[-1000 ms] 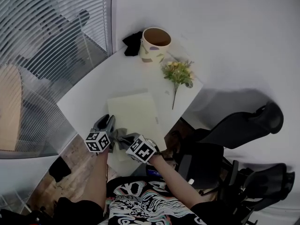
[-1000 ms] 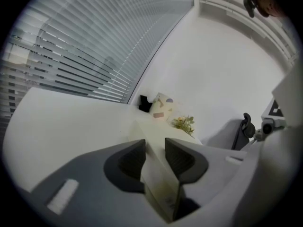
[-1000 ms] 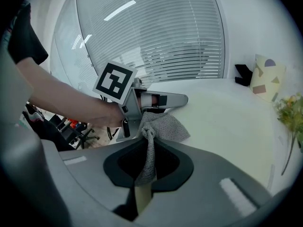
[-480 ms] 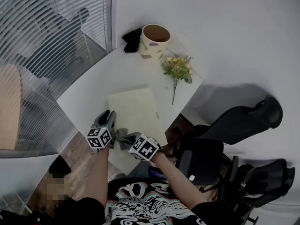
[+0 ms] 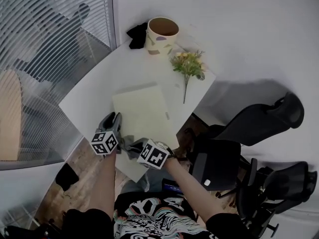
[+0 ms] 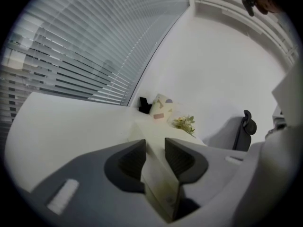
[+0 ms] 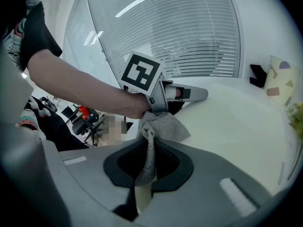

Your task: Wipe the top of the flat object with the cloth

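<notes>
A pale yellow-green flat board (image 5: 142,111) lies on the white table (image 5: 94,91). My left gripper (image 5: 112,120) sits at the board's near left corner. In the left gripper view its jaws (image 6: 155,148) are shut on the board's thin edge (image 6: 160,181). A grey cloth (image 5: 128,143) is bunched on the board's near end, just right of the left gripper. My right gripper (image 5: 137,146) is shut on that cloth (image 7: 163,126), and a strip of it hangs between the jaws (image 7: 150,148). The left gripper (image 7: 184,93) shows just beyond the cloth.
At the table's far end stand a patterned cup (image 5: 162,35), a black object (image 5: 135,35) and a sprig of yellow flowers (image 5: 188,66). Window blinds (image 5: 50,44) run along the left. Dark office chairs (image 5: 259,126) stand to the right of the table.
Both grippers keep their holds and stay at the board's near end. The head view has shifted slightly; nothing else has visibly moved.
</notes>
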